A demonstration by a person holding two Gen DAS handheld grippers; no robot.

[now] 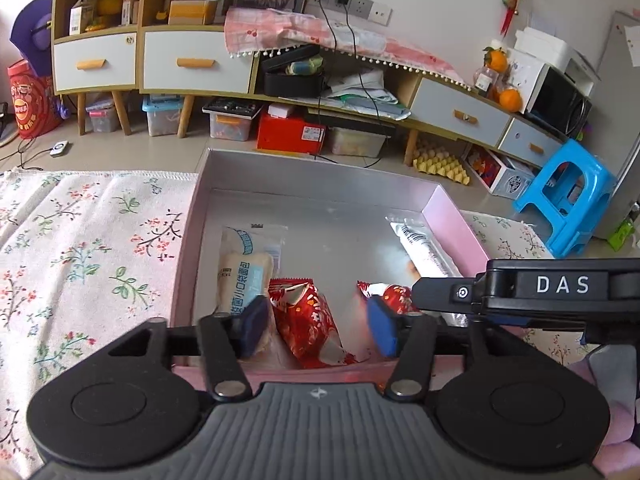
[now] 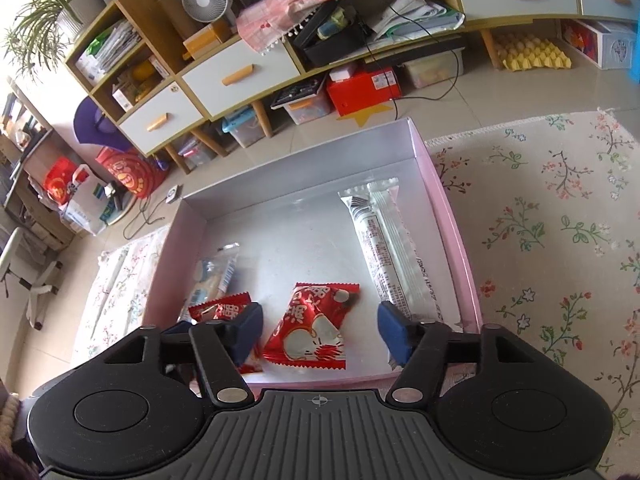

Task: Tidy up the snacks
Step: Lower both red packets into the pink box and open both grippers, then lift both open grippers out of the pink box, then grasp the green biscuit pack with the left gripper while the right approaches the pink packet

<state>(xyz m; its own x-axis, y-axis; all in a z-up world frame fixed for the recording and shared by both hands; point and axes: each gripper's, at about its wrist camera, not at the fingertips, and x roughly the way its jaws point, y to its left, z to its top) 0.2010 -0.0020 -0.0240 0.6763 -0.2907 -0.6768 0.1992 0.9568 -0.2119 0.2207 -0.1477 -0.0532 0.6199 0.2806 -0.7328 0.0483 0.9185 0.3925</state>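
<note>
Your left tool (image 1: 318, 322) hangs open over the near end of the pink box (image 1: 456, 232), a red packet (image 1: 308, 320) lying loose between its pads with nothing pinched. Your right tool (image 2: 320, 330) is open too, straddling the second red packet (image 2: 316, 328), which rests flat on the box floor. The bread pack (image 1: 244, 272) sits at ten o'clock and the long white bar (image 2: 384, 248) lies along the wall at two o'clock, likely to leave the middle free for more snacks
</note>
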